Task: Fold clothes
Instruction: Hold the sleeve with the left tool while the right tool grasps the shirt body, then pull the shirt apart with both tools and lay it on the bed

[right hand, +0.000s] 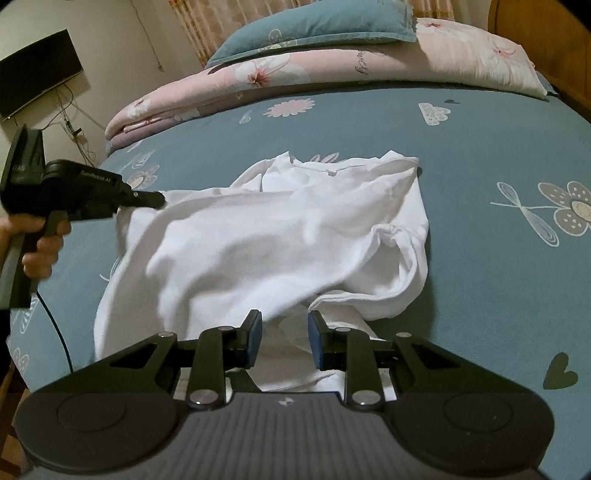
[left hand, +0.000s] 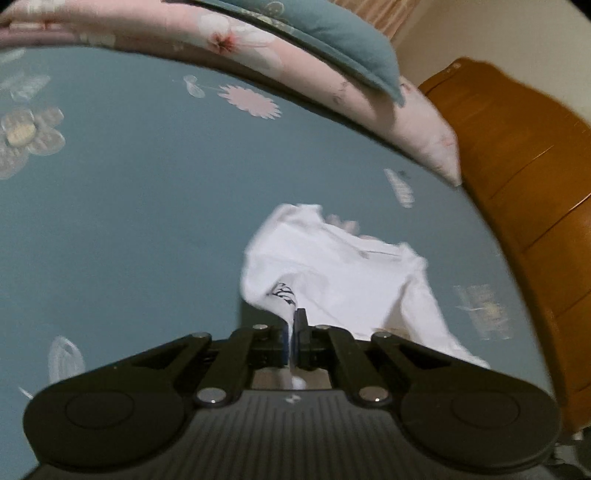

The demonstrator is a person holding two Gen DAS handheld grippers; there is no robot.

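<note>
A crumpled white T-shirt (right hand: 280, 229) lies on the blue flowered bed sheet (right hand: 480, 266), collar toward the pillows. My left gripper (left hand: 294, 322) is shut on a fold of the T-shirt (left hand: 332, 269) near a small black print, and the cloth hangs lifted from it. In the right wrist view, the left gripper (right hand: 157, 199) pinches the shirt's left edge, and a hand (right hand: 40, 243) holds its handle. My right gripper (right hand: 285, 332) stands open low over the shirt's near hem. White cloth shows in the gap, and the pads do not press on it.
A folded pink floral quilt (right hand: 332, 70) with a blue pillow (right hand: 314, 26) on top lies across the head of the bed. A wooden headboard (left hand: 517, 166) rises at the right. A dark screen (right hand: 37, 70) hangs on the left wall, with a cable (right hand: 55, 325) below.
</note>
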